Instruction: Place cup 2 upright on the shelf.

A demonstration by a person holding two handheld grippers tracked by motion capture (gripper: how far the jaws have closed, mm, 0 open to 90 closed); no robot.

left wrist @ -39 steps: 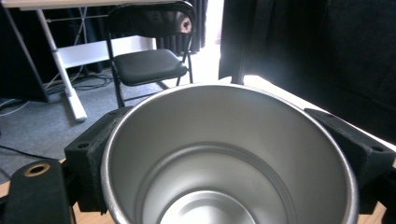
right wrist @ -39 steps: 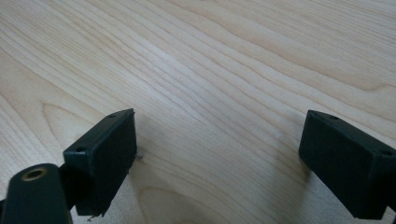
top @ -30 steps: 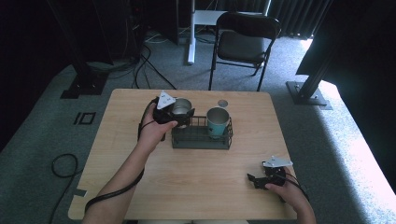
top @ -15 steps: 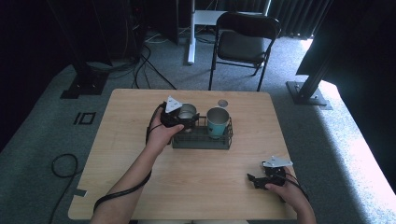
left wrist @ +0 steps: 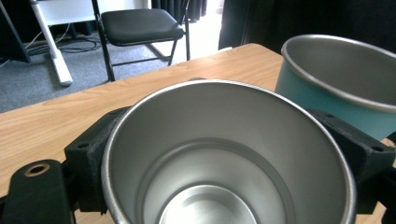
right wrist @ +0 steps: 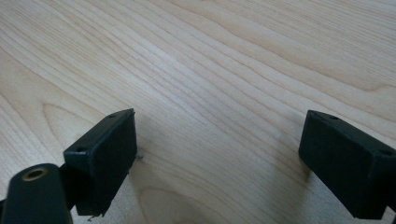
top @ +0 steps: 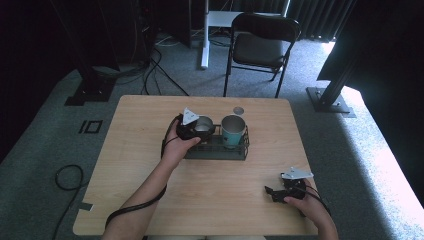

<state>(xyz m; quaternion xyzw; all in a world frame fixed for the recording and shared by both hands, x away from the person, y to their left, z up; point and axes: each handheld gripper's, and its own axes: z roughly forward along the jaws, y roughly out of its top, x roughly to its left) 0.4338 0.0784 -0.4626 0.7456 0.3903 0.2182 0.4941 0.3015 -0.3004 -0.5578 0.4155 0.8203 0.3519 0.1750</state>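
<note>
Steel cup (left wrist: pixel 224 154) clamped in left claw (top: pixel 192 127) | right claw (right wrist: pixel 219 158) gaping, low over table (right wrist: pixel 224 56)

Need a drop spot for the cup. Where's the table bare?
Bare: wood left of the rack, and the near strip between rack and right gripper. Crowded: rack itself, holding the teal cup and steel cup with left gripper around it.

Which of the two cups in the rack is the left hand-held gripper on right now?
The bare steel cup, at the rack's left end. The left hand-held gripper flanks it; the teal cup stands free beside it.
</note>
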